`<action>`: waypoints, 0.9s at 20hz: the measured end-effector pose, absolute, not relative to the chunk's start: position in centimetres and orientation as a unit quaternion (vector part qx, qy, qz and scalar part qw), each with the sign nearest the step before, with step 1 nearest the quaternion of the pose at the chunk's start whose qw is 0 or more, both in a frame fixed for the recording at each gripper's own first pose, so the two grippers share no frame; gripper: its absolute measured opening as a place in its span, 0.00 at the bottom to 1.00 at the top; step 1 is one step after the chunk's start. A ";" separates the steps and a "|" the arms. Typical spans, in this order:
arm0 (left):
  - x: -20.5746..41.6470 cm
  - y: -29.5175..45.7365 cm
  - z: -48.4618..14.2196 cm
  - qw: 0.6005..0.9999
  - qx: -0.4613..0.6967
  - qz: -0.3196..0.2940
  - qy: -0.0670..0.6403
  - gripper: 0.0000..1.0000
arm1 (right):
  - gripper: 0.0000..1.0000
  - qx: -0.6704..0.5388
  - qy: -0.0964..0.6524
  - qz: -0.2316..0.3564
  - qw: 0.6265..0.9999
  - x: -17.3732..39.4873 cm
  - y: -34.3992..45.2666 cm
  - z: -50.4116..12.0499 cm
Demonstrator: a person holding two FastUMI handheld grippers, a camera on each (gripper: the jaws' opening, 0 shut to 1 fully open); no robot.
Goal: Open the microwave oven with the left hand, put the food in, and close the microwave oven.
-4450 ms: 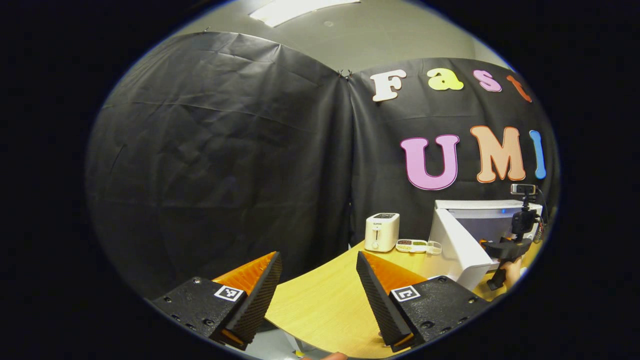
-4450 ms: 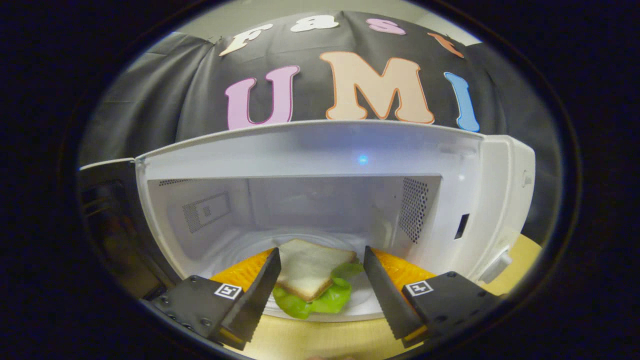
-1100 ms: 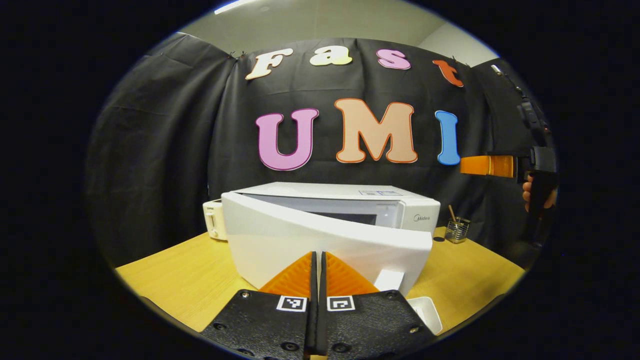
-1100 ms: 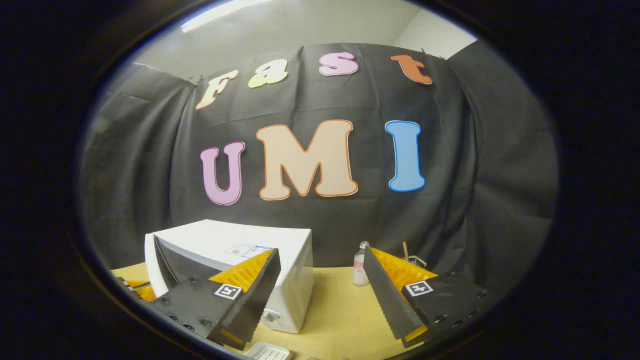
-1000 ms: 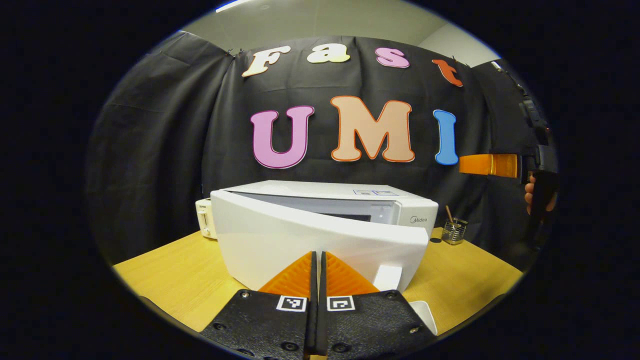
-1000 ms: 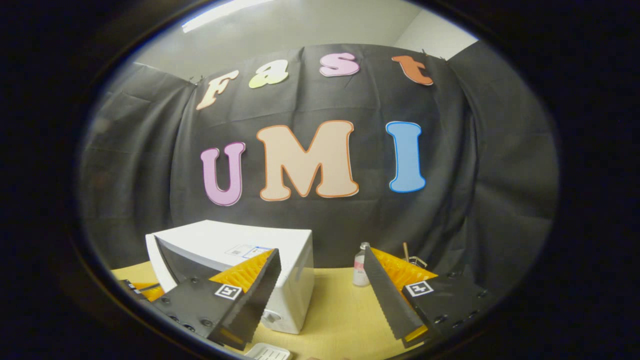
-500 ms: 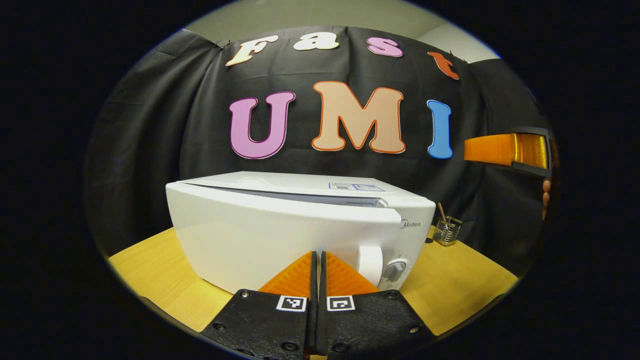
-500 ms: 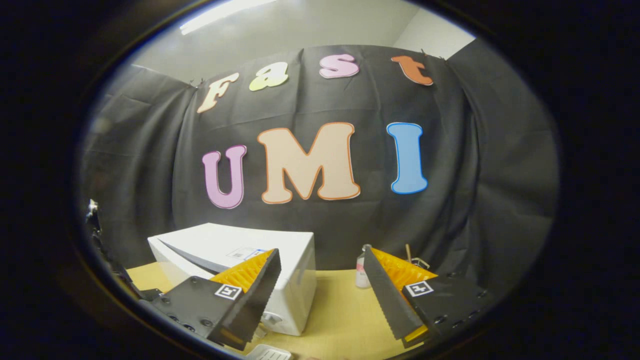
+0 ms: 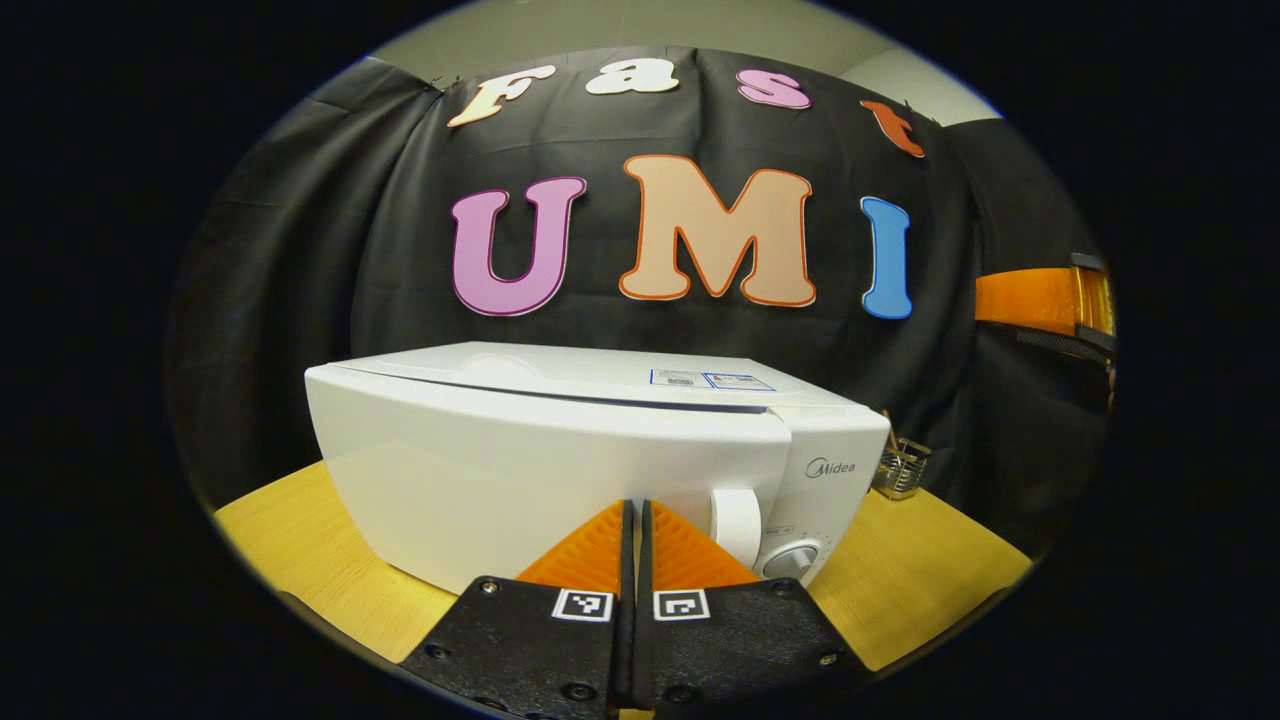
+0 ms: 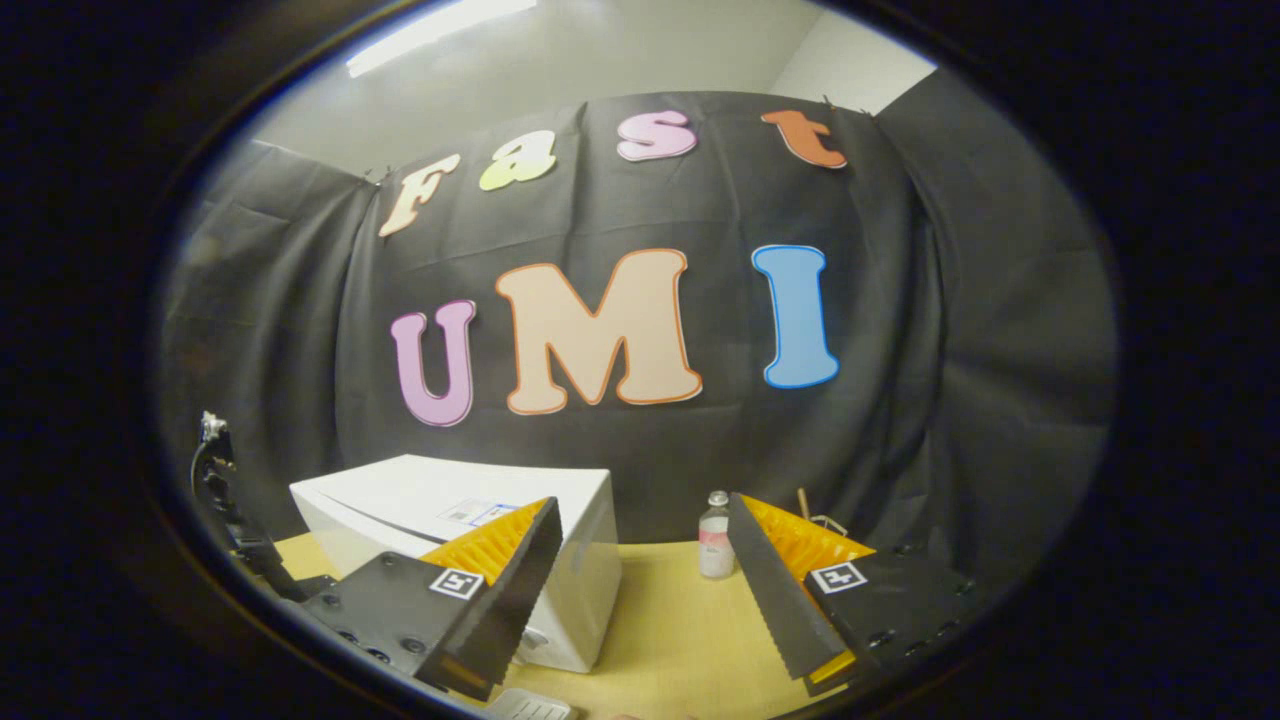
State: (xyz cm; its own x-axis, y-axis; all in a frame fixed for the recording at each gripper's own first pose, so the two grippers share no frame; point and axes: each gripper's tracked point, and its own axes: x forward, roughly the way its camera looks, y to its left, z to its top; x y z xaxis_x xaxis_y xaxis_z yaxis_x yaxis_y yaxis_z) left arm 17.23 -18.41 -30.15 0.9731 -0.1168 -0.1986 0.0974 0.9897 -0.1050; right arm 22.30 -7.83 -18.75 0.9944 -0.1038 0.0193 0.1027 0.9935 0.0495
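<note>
Pressing against the microwave oven (image 9: 560, 470) door with fingers closed flat together, the left gripper (image 9: 632, 520) has swung it from ajar to nearly flush with the body. The oven stands on the desk (image 9: 900, 570). The right gripper (image 10: 640, 560) stays raised, fingers spread, holding nothing.

Microwave door (image 9: 520, 480): wide open 4.5 s ago, ajar 1.1 s ago, now flush against the microwave (image 9: 840, 450) front.
Sandwich: seen inside the microwave 4.5 s ago, now hidden behind the door.
Left gripper (image 9: 634, 515): fingers apart 4.5 s ago, now pressed together at the door.
Right gripper (image 10: 640, 560): at the microwave's opening 4.5 s ago, now right of the microwave.
</note>
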 end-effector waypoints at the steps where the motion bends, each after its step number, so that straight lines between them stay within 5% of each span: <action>1: 17.4 -18.5 -30.3 0.992 -0.050 -0.053 0.101 0.01 | 0.96 0.028 -0.010 -0.053 0.998 22.3 -8.0 -18.9; 18: 18.4 -19.0 -29.4 0.996 -0.033 -0.044 0.075 0.01 | 0.96 0.021 -0.010 -0.026 0.999 21.8 -6.2 -18.7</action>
State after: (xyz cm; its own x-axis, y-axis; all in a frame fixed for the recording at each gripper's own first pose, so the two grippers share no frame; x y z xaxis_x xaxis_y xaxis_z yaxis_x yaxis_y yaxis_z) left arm 18.43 -18.98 -29.37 0.9848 -0.0920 -0.1473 0.0819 0.9940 -0.0730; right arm 21.75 -6.17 -18.71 0.9985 -0.0518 0.0183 0.0510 0.9978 0.0433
